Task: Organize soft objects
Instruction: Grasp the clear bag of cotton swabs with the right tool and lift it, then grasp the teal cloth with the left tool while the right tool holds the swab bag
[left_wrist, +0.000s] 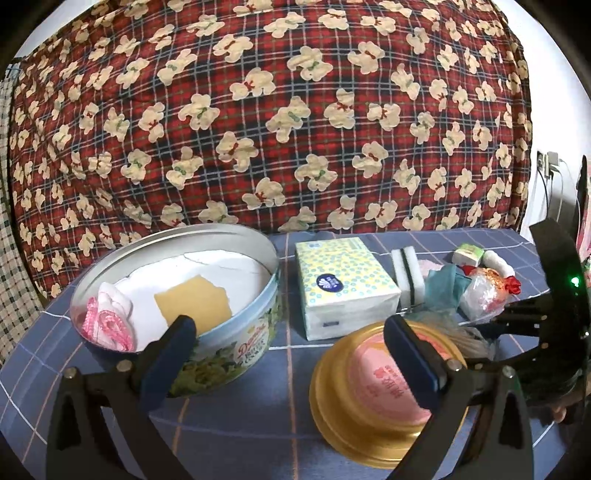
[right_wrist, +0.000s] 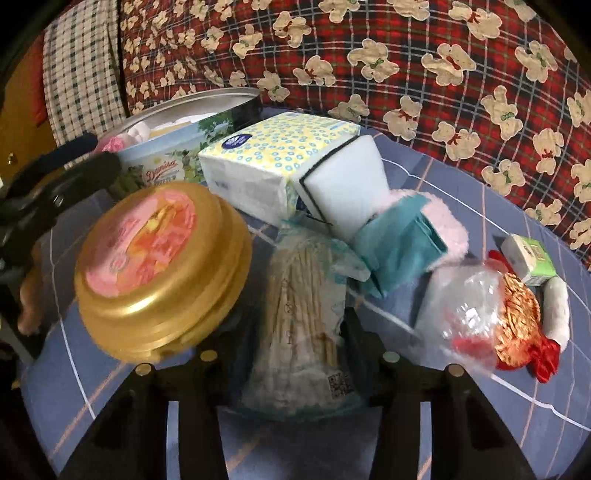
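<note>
An open round cookie tin (left_wrist: 236, 354) holds a pink-and-white cloth (left_wrist: 109, 314) and a yellow sponge sheet (left_wrist: 194, 302). My left gripper (left_wrist: 291, 354) is open in front of it, with nothing between its fingers. A clear bag of cotton swabs (right_wrist: 299, 295) lies between the fingers of my right gripper (right_wrist: 295, 328), which is shut on its lower end. Just beyond the bag lie a teal cloth (right_wrist: 399, 243), a pink fluffy piece (right_wrist: 448, 229), white sponges (right_wrist: 343, 184) and a tissue pack (right_wrist: 273, 158).
A gold tub with a pink lid (right_wrist: 159, 273) sits left of the swab bag. At the right are a plastic-wrapped red-and-gold item (right_wrist: 495, 321), a small green box (right_wrist: 532, 258) and a white roll (right_wrist: 557, 306). A bear-print plaid quilt (left_wrist: 295, 110) rises behind the blue checked tablecloth (left_wrist: 258, 424).
</note>
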